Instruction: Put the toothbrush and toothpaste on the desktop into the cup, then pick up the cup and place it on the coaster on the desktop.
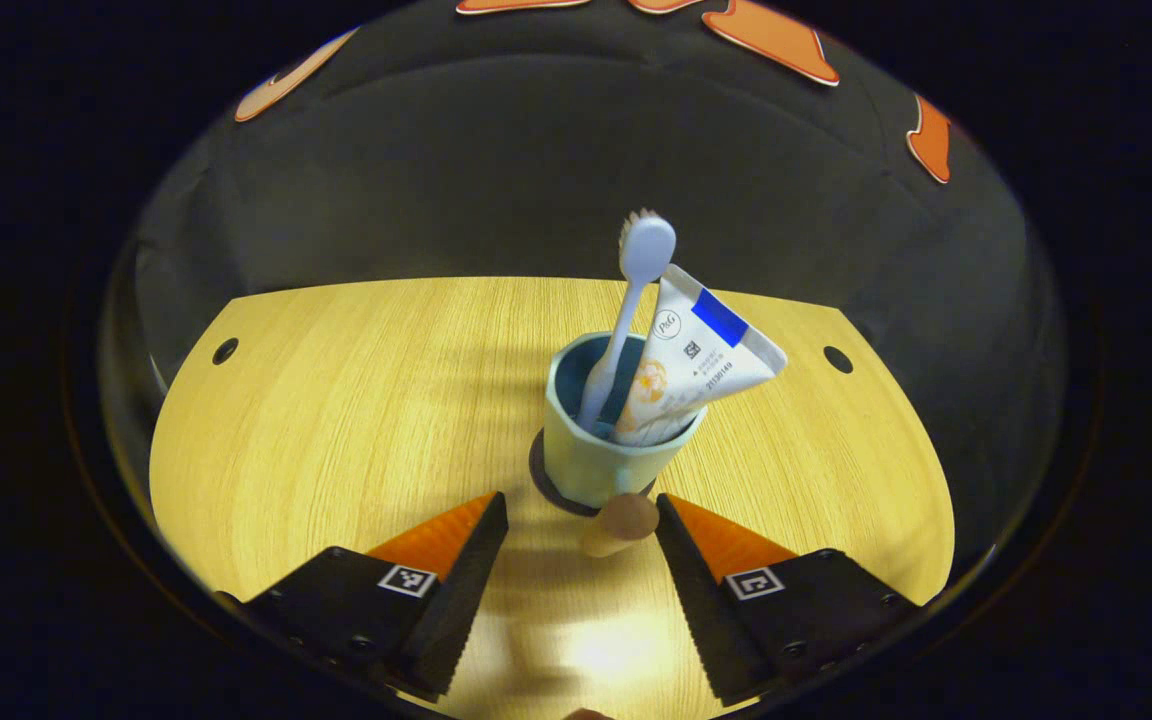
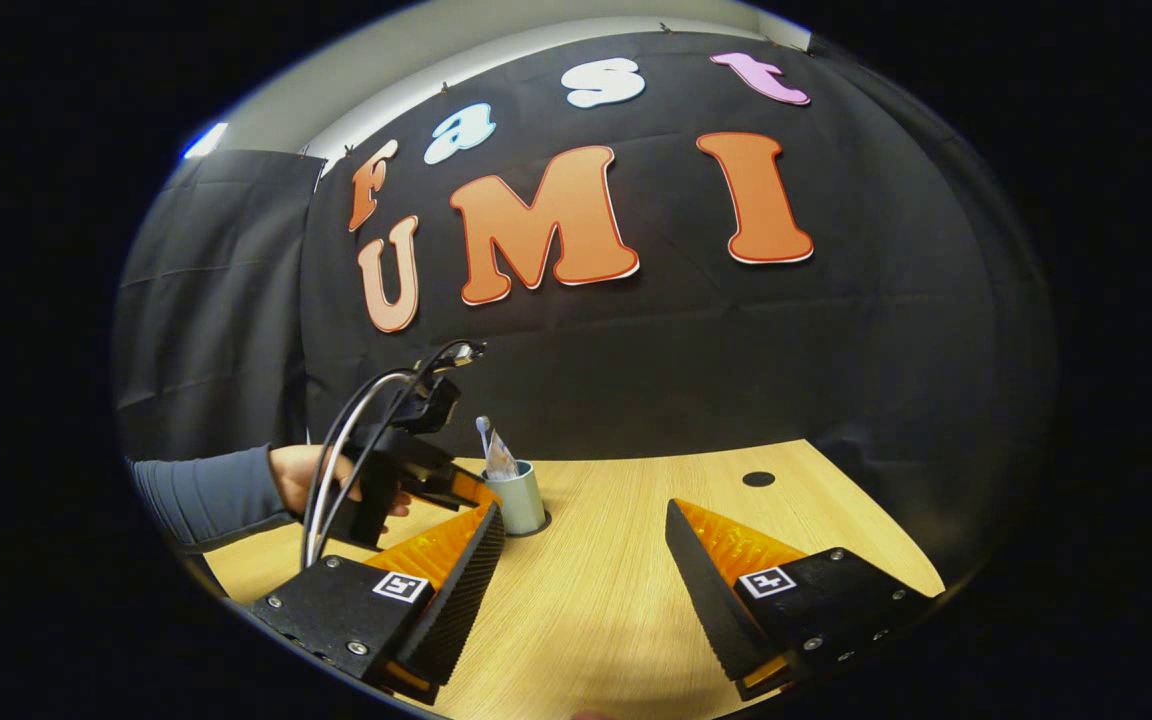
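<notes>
Straight ahead of the left gripper (image 1: pixel 581 515), a pale green cup (image 1: pixel 608 440) stands upright on the wooden surface (image 1: pixel 336 400). Its base sits on a dark round coaster (image 1: pixel 542 480), whose edge peeks out on the cup's left side. Inside the cup, a toothbrush (image 1: pixel 626 320) stands nearly vertical with its bristled head up, and a toothpaste tube (image 1: pixel 691 360) leans to the right beside it. The left gripper's fingers are spread apart, empty, with the cup just beyond their tips and centred between them. A small tan rounded object (image 1: pixel 621 523) lies between the fingertips and the cup; what it is cannot be told.

From the right gripper view, the right gripper (image 2: pixel 584 520) also has its fingers apart and empty, well away from the cup (image 2: pixel 519 497). A sleeved hand (image 2: pixel 311 480) holds the left gripper (image 2: pixel 476 495) just beside the cup, so the left is much nearer. The task looks essentially finished.
</notes>
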The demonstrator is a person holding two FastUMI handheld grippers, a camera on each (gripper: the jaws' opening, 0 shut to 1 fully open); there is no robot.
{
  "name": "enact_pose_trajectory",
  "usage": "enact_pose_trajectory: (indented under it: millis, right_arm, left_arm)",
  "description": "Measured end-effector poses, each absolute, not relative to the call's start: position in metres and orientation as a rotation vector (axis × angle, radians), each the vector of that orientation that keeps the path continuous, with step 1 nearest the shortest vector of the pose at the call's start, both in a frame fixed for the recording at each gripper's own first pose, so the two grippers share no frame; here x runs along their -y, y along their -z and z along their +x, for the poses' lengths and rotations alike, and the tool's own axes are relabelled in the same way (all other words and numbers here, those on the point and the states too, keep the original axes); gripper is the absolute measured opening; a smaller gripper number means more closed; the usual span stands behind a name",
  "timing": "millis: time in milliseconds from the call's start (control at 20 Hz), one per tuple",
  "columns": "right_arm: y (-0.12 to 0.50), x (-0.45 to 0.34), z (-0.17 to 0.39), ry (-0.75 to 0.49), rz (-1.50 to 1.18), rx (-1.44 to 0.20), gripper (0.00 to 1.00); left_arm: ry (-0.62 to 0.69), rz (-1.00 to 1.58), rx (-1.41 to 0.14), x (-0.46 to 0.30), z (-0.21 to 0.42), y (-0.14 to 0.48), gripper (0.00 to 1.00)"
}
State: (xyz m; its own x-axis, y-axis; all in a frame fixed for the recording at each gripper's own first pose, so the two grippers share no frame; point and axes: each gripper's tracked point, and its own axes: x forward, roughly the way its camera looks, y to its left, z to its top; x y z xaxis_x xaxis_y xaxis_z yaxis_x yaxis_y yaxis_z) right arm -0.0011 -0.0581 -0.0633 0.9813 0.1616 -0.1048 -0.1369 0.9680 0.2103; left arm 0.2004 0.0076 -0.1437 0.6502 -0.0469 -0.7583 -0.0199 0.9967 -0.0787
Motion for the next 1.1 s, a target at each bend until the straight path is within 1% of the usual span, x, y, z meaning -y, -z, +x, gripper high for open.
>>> enact_pose_trajectory:
  millis: [150, 250, 350, 650, 700, 750, 1000, 1100]
  right_arm:
    - [0.055, 0.052, 0.0, -0.132, 0.167, -0.095, 0.96]
    - [0.049, 0.04, 0.001, -0.141, 0.147, -0.082, 0.97]
    - [0.042, 0.03, 0.003, -0.141, 0.126, -0.066, 0.97]
    - [0.016, -0.005, 0.007, -0.148, 0.067, 0.013, 0.97]
    - [0.013, -0.01, 0.008, -0.145, 0.062, 0.025, 1.0]
    - [0.01, -0.015, 0.009, -0.148, 0.06, 0.034, 0.97]
    - [-0.007, -0.028, 0.011, -0.134, 0.046, 0.09, 0.97]
    - [-0.013, -0.032, 0.012, -0.137, 0.039, 0.109, 0.97]
  left_arm:
    - [0.053, -0.061, -0.766, -0.011, 0.188, 0.119, 0.98]
    - [0.073, -0.019, -0.686, -0.012, 0.177, 0.107, 0.98]
    - [0.06, 0.013, -0.61, -0.008, 0.174, 0.087, 0.98]
    - [0.001, 0.061, -0.344, -0.009, 0.182, 0.077, 0.98]
    - [-0.006, 0.072, -0.289, -0.007, 0.183, 0.074, 0.98]
    - [-0.011, 0.077, -0.247, -0.005, 0.183, 0.072, 0.98]
    - [-0.062, 0.086, -0.024, -0.007, 0.18, 0.056, 0.98]
    - [-0.069, 0.097, 0.025, -0.006, 0.179, 0.049, 0.98]
